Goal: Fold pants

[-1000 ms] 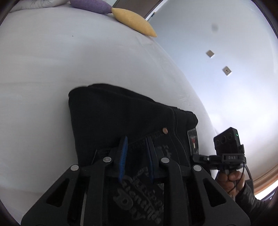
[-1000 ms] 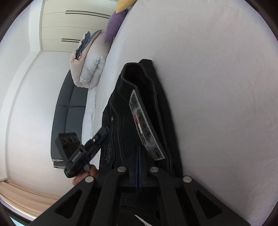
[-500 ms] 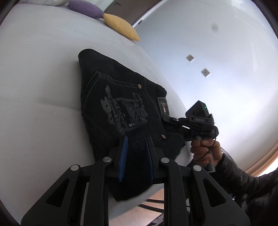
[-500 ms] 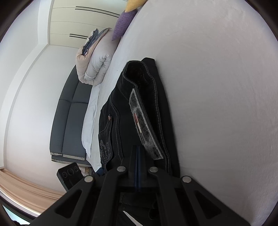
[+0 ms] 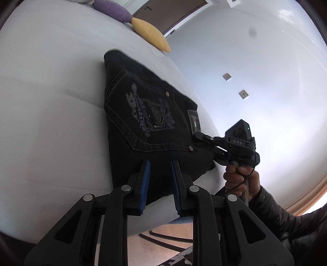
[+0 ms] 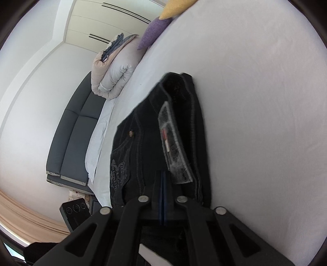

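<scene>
Pants: black jeans (image 5: 147,122), folded into a compact block, lie on the white bed (image 5: 51,98) near its edge; the printed back pocket (image 5: 143,116) faces up.
Pants edges: in the left wrist view the far corner sits toward 11 o'clock of the block, the waistband patch (image 5: 193,120) at 3 o'clock, and the near hem at 6 o'clock, overhanging the mattress edge a little.
Left gripper: the left gripper (image 5: 160,184) hangs at the near hem, fingers parted with a clear gap; I cannot tell whether cloth sits between the blue pads (image 5: 144,184) or merely behind them. No squeeze on cloth shows.
Right gripper: the right gripper (image 6: 162,196) sits at the waistband end, just beside the patch (image 6: 173,151). Its jaws are opening, with only a thin slit showing between the pads and dark denim directly ahead; a grasp cannot be confirmed.
Right hand: a hand (image 5: 243,180) in a dark sleeve wraps the handle, off the bed's edge at 3 o'clock of the pants.
Open room: bare sheet spreads wide from 7 to 11 o'clock of the pants in the left wrist view, and from 12 to 5 o'clock in the right wrist view.
Far items: a purple cushion (image 5: 114,9) and yellow cushion (image 5: 151,34) lie well apart at 12 o'clock; a rolled duvet (image 6: 114,73) and a grey sofa (image 6: 71,135) stand beyond the bed's far side.
</scene>
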The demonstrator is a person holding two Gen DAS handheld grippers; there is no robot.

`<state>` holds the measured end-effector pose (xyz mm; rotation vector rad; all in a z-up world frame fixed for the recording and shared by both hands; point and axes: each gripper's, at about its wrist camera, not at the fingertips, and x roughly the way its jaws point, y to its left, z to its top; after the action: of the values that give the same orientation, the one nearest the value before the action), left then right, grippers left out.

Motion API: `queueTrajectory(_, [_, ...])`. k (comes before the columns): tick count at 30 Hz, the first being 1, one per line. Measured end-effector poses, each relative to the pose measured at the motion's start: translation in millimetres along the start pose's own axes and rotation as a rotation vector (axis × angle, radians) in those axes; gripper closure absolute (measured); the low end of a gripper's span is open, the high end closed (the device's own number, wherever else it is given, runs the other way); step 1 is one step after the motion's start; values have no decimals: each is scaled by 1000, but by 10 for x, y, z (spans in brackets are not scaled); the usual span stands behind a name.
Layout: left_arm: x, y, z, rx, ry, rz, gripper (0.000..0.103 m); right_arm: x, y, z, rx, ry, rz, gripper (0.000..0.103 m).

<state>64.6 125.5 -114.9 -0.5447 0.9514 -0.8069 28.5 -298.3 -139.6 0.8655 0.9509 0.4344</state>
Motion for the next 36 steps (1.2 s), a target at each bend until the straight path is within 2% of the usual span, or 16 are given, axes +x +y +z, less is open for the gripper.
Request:
queueTrajectory(2, [-154,-127,69,28,-34,0,83,-210,92,-24,-11,-57,36,27])
queueTrajectory(4, [-340,-184,194,42,-92,-1,77,-420,174,-11,-39,-139,21,16])
queueTrajectory(5, [-398,-172,253,34,-111,0,56,-495,190,27,-48,-150,21,16])
queueTrajectory(6, [-449,-140,321,18,-134,3,19,-527,176,79,-36,-140,22,16])
queueTrajectory(7, [-491,-82,400,-6,-169,18,8,-525,155,119,-23,-125,15,17])
queueTrajectory(9, [-474,24,515,-32,-174,41,5,-442,77,216,3,-69,-35,22])
queueTrajectory(12, [-289,236,681,-101,-104,72,5,-238,-90,311,70,11,-90,33])
queueTrajectory(14, [-81,309,750,-113,-38,115,5,-122,-157,355,97,33,-125,45])
queueTrajectory(17, [202,330,797,-98,51,131,5,-12,-177,418,118,55,-102,49])
queueTrajectory(23, [587,314,887,-62,156,154,8,255,-177,537,105,116,-117,54])
queueTrajectory(25, [699,273,908,-45,181,165,27,290,-201,538,107,121,-118,60])
queueTrajectory(26, [757,258,916,-43,198,184,44,308,-200,539,103,124,-122,65])
queueTrajectory(27, [812,238,918,-38,208,210,50,318,-189,535,94,125,-127,67])
queueTrajectory(31, [872,188,938,-29,204,250,65,289,-79,489,4,106,-166,78])
queueTrajectory(33, [861,123,976,-22,191,251,78,270,45,497,-51,92,-194,81])
queueTrajectory(36, [821,-90,1078,39,172,276,84,161,231,553,-111,68,-185,83])
